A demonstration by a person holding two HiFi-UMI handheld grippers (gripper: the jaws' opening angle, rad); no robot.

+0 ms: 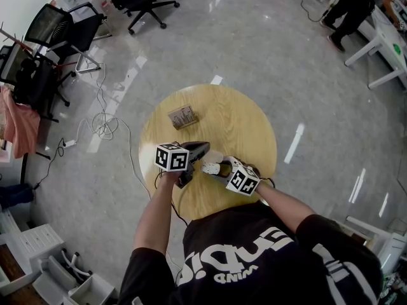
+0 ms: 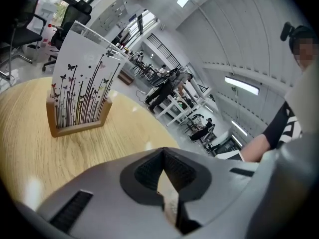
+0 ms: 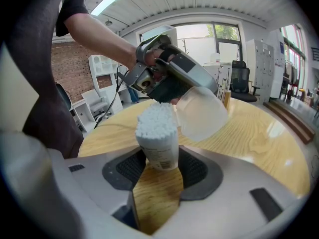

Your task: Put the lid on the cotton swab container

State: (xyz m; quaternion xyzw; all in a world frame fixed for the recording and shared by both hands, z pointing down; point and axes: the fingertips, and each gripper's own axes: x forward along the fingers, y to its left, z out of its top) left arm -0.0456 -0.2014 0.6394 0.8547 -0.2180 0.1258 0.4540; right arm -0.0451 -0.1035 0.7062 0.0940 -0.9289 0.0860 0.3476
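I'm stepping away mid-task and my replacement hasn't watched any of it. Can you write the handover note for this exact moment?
Right gripper: shut on the cotton swab container, roughly upright over the near part of the wooden table. The top is open and the swabs are showing.
Left gripper: shut on the translucent lid, which is tilted and close beside the container's top.
Done: both parts are gripped and close together.
Left: the lid is not on yet. It probably needs lining up over the swabs, then pushing down.
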